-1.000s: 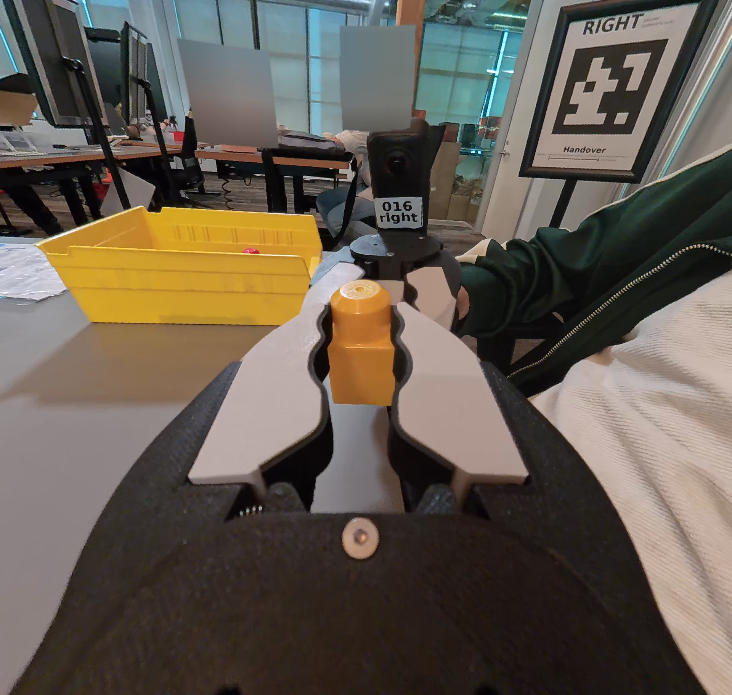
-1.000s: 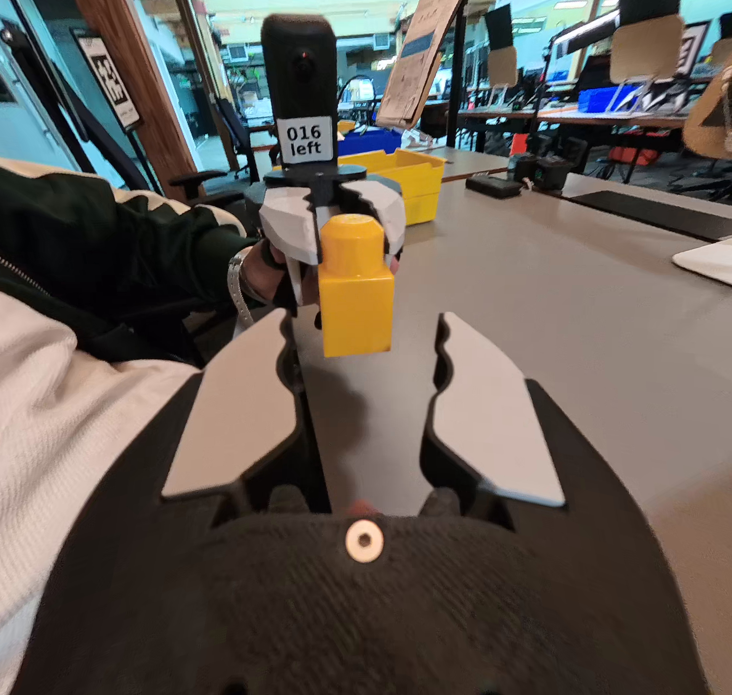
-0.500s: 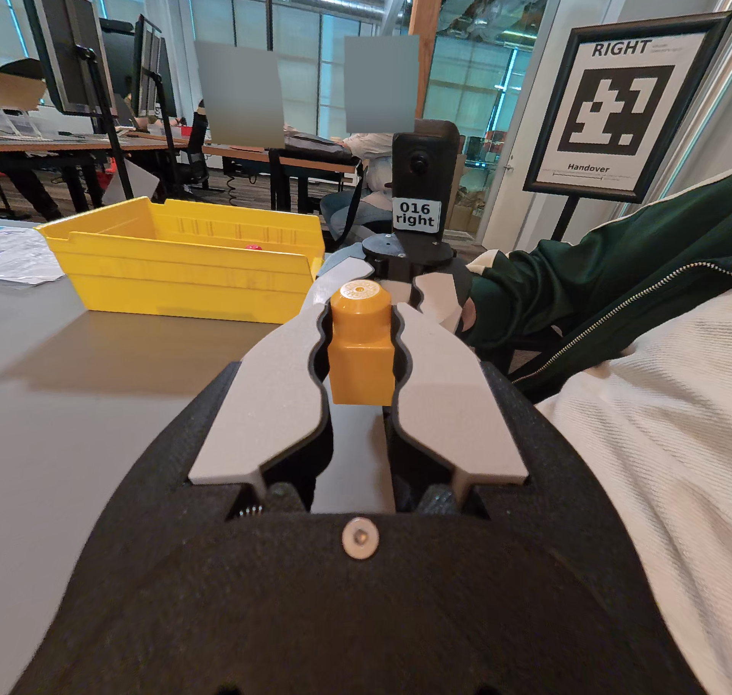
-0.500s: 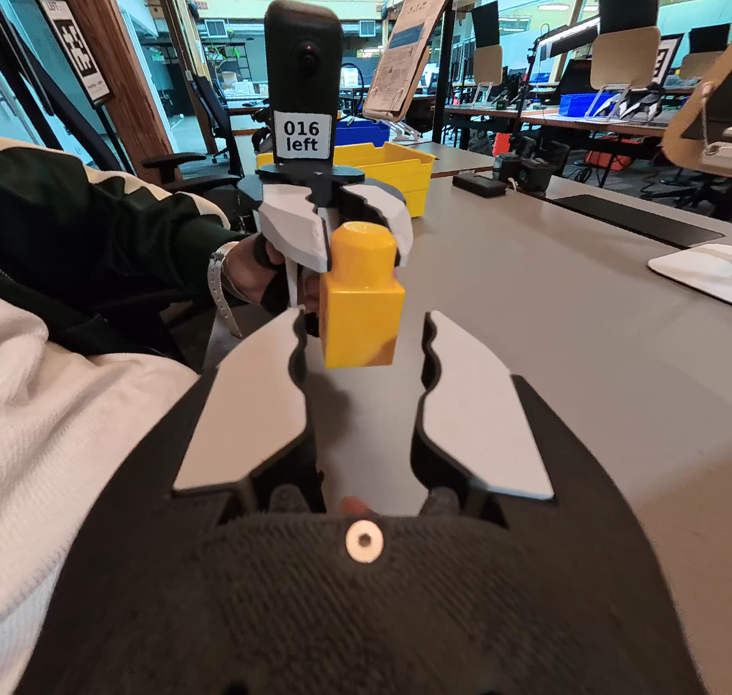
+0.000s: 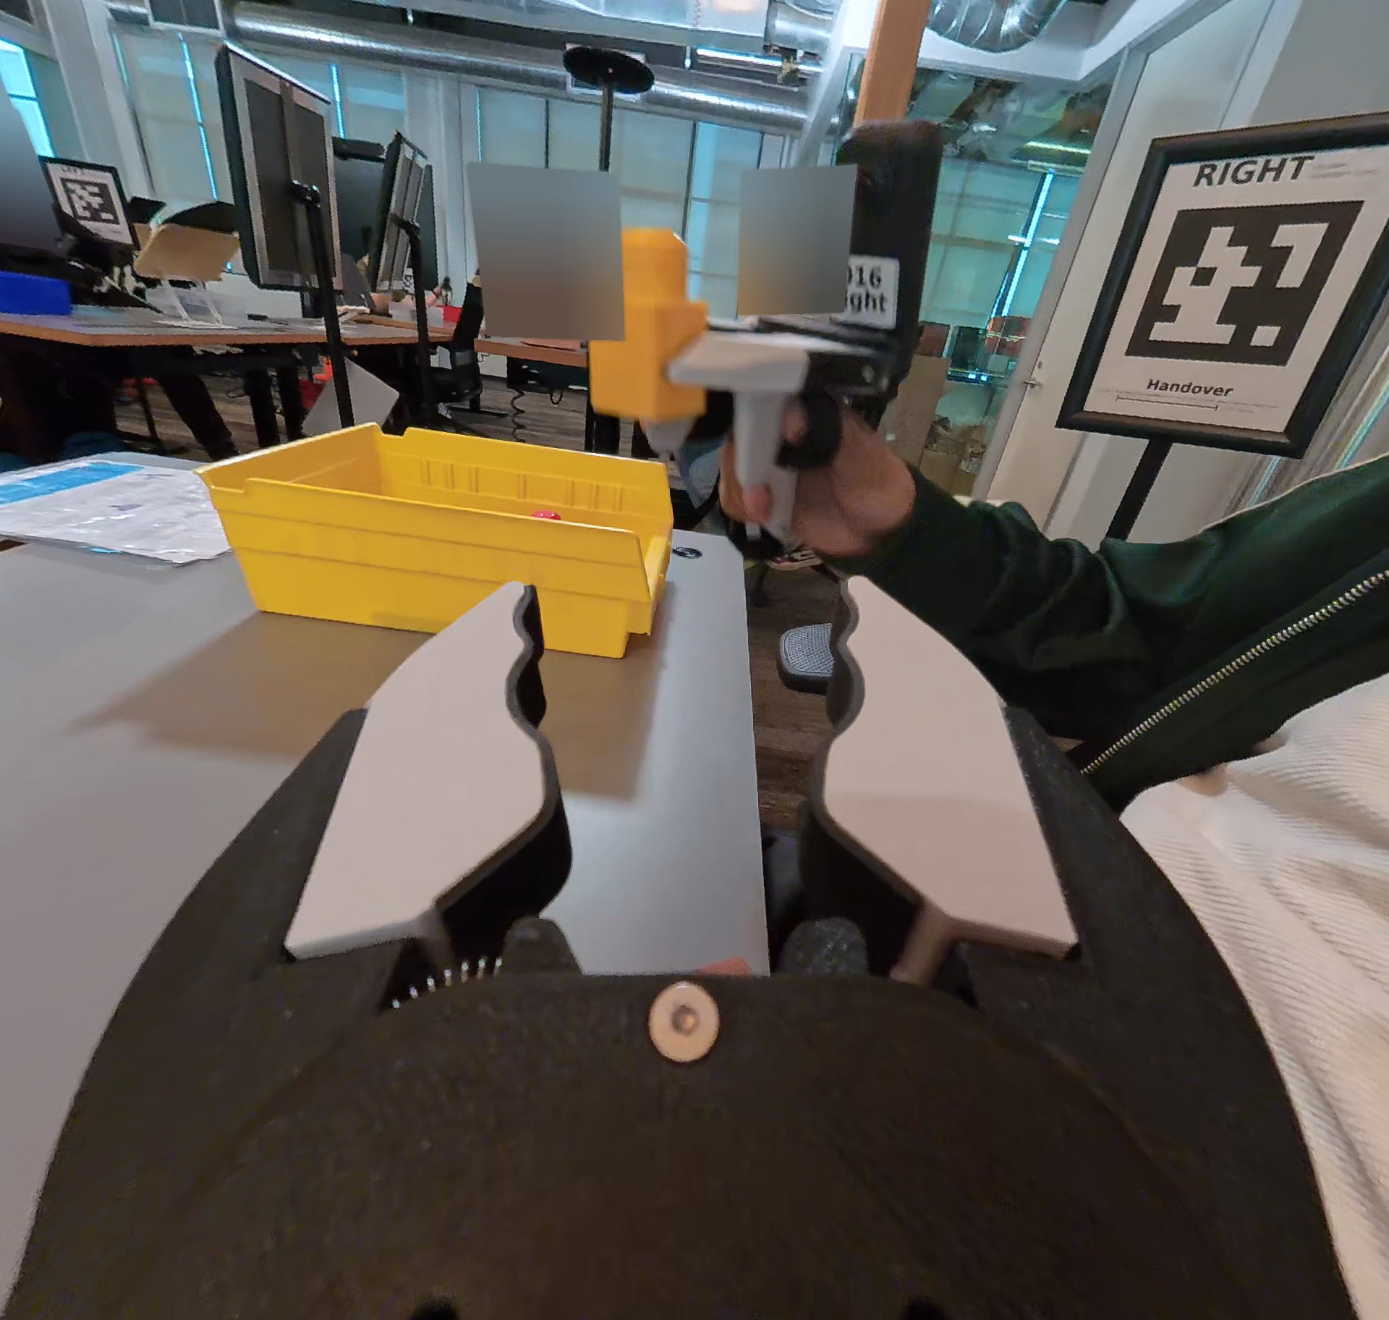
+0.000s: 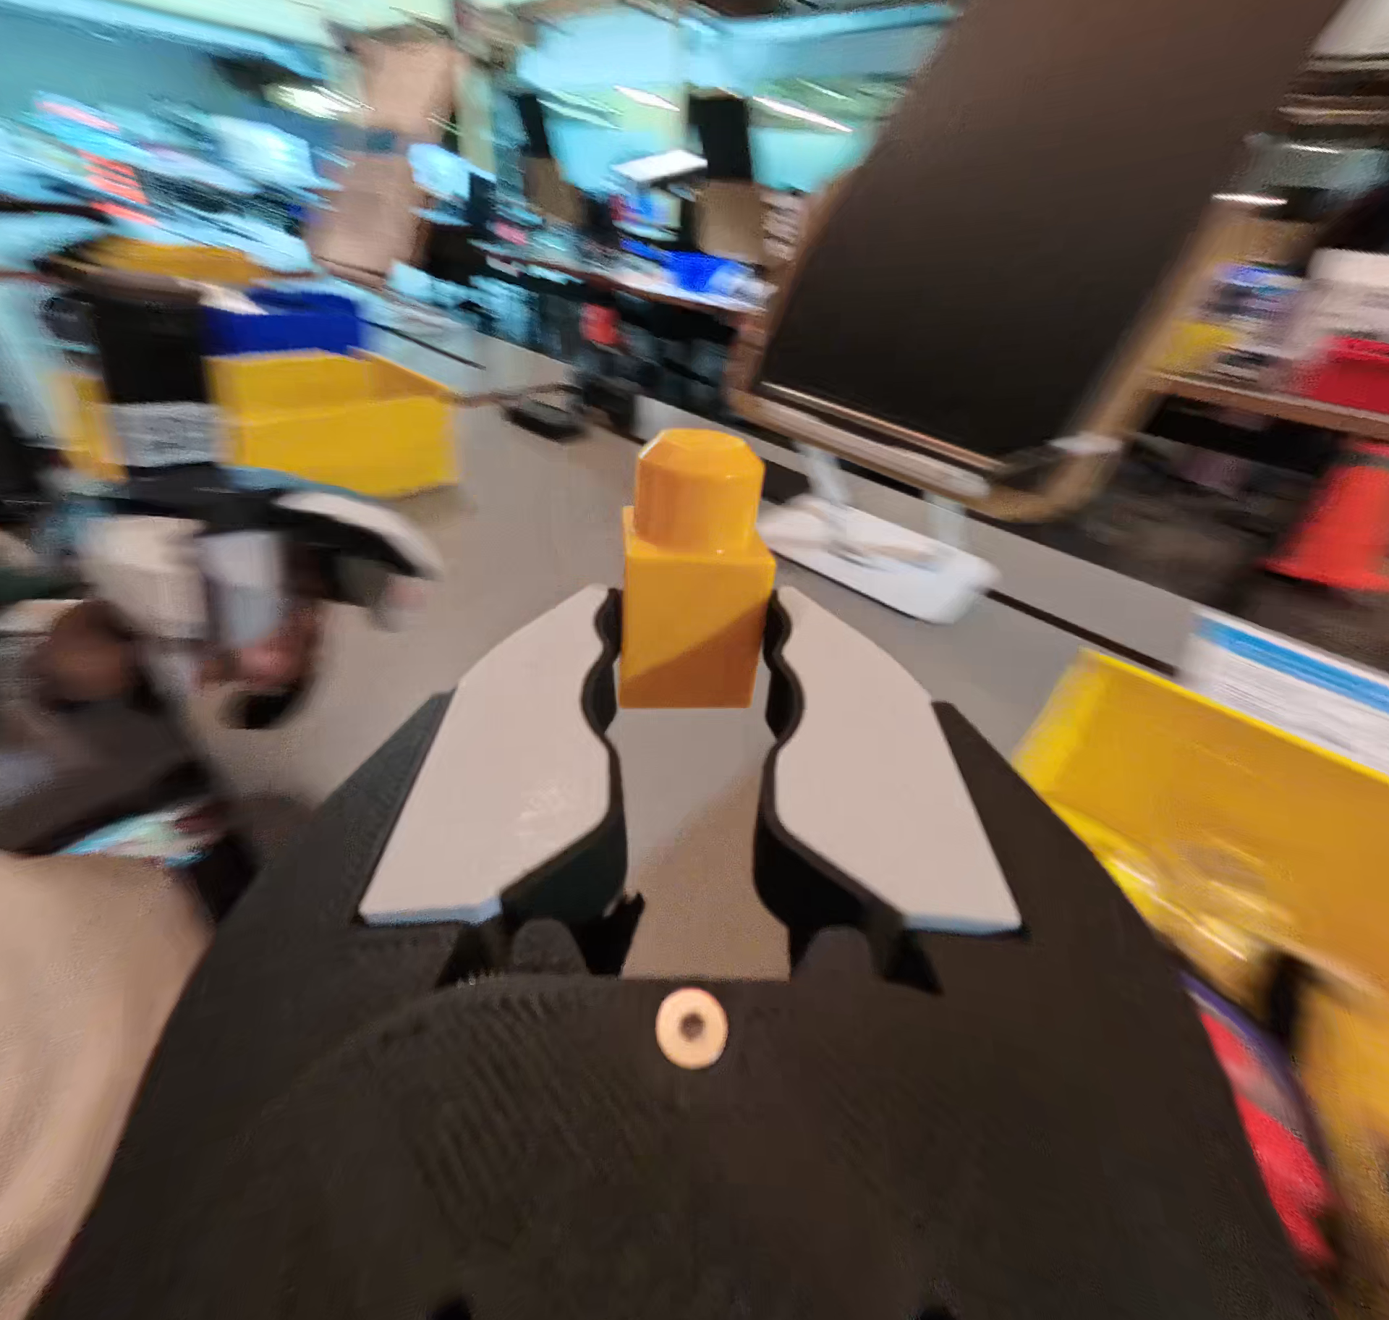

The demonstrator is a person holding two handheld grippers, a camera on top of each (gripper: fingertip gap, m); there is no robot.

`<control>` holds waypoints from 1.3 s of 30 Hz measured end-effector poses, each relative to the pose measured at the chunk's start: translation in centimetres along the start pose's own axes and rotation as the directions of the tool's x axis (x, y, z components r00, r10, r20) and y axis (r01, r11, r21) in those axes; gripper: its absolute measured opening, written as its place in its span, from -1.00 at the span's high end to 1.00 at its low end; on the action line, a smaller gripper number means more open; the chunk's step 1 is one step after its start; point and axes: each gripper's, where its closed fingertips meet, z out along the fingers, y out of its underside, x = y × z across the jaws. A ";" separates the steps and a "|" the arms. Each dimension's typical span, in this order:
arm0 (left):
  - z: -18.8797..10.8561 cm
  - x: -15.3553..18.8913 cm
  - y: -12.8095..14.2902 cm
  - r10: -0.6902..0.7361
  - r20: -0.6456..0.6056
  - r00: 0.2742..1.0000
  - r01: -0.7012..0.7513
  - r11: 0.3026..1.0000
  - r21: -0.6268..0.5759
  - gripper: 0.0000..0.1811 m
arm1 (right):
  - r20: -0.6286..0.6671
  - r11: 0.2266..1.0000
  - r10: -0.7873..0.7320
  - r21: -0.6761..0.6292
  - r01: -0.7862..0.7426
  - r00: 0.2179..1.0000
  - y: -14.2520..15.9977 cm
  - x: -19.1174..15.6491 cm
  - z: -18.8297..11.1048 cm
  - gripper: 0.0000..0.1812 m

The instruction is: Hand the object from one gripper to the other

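Note:
The yellow-orange block (image 6: 695,607) with one round stud on top is clamped upright between the tips of my right gripper (image 6: 691,611). In the left wrist view the same block (image 5: 646,336) is held in the air by the right gripper (image 5: 703,370), above the far right corner of a yellow bin. My left gripper (image 5: 680,622) is open and empty over the grey table's right edge, well below and short of the block. The left gripper also shows blurred at the left of the right wrist view (image 6: 301,554).
A yellow bin (image 5: 421,562) stands on the grey table (image 5: 150,720) with a small red thing inside. Papers (image 5: 98,502) lie at the far left. A framed marker sign (image 5: 1233,291) stands at the right. Another yellow bin (image 6: 1202,795) is close on the right in the blurred right wrist view. Left tips to right tips: about 15 centimeters.
The block passed from my left gripper to my right one. The left jaws opened and are empty. The right gripper shut on the block and swung up and away with it.

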 end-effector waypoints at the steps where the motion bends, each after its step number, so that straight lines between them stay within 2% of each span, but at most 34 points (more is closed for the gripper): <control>1: 0.1 0.0 0.2 -0.009 -0.002 1.000 0.009 1.000 -0.005 0.20 | -0.130 0.998 -0.028 -0.067 0.020 0.991 0.9 3.7 -1.1 0.59; 4: 0.2 -0.1 0.6 -0.040 -0.011 0.999 0.040 0.999 -0.017 0.20 | -0.448 0.949 -0.127 -0.314 -0.024 0.885 5.8 13.8 -5.3 0.59; 7: 0.3 -0.2 0.9 -0.053 -0.008 0.999 0.053 0.998 -0.028 0.21 | -0.554 0.879 -0.103 -0.439 -0.184 0.826 11.2 18.6 -7.9 0.59; 10: 0.4 -0.4 1.3 -0.066 -0.009 0.998 0.066 0.997 -0.042 0.22 | -0.591 0.825 -0.117 -0.506 -0.253 0.798 14.9 20.3 -8.9 0.59; 13: 0.5 -0.5 1.6 -0.080 -0.009 0.997 0.080 0.996 -0.050 0.24 | -0.597 0.785 -0.165 -0.562 -0.262 0.785 16.8 20.9 -9.4 0.58; 17: 0.5 -0.6 1.9 -0.089 -0.006 0.996 0.088 0.994 -0.062 0.24 | -0.597 0.803 -0.197 -0.554 -0.221 0.777 16.0 20.8 -9.1 0.26; 19: 0.5 -0.7 2.0 -0.090 -0.003 0.996 0.090 0.994 -0.064 0.25 | -0.576 0.844 -0.219 -0.517 -0.143 0.787 13.2 19.4 -8.1 0.17; 21: 0.4 -0.8 1.9 -0.086 0.002 0.996 0.086 0.994 -0.064 0.25 | -0.514 0.900 -0.246 -0.437 -0.003 0.822 8.7 16.1 -6.2 0.22; 23: 0.3 -1.0 1.6 -0.077 0.010 0.997 0.078 0.995 -0.061 0.25 | -0.412 0.937 -0.244 -0.333 0.105 0.878 4.7 11.3 -3.7 0.23; 25: 0.0 -1.2 0.9 -0.065 0.023 0.998 0.067 0.997 -0.050 0.26 | -0.266 0.962 -0.197 -0.237 0.134 0.944 2.9 5.7 -1.0 0.22; 27: -0.6 -1.7 -0.4 -0.048 0.048 0.998 0.049 0.998 -0.029 0.27 | -0.092 0.979 -0.107 -0.185 0.089 0.990 3.3 0.4 1.5 0.22; 29: -1.7 -2.4 -2.2 -0.022 0.088 0.996 0.023 1.000 -0.008 0.29 | 0.040 0.982 -0.028 -0.185 0.035 0.999 5.4 -3.4 3.3 0.23; 32: -5.0 -4.7 -5.9 0.036 0.218 0.975 -0.036 0.999 -0.001 0.31 | 0.127 0.973 -0.012 -0.225 0.041 0.992 8.9 -5.9 5.1 0.26; 34: -8.6 -6.9 -8.5 0.047 0.336 0.941 -0.048 0.999 -0.005 0.30 | 0.136 0.967 0.006 -0.254 0.029 0.991 10.2 -6.2 5.7 0.29; 36: -13.2 -9.0 -10.3 0.022 0.433 0.901 -0.006 0.999 -0.039 0.34 | 0.155 0.973 0.055 -0.231 -0.018 0.986 10.0 -6.4 5.8 0.32; 39: -22.0 -11.8 -11.1 -0.012 0.581 0.814 0.096 0.989 -0.114 0.47 | 0.156 0.982 0.096 -0.178 -0.067 0.983 9.2 -6.1 5.6 0.39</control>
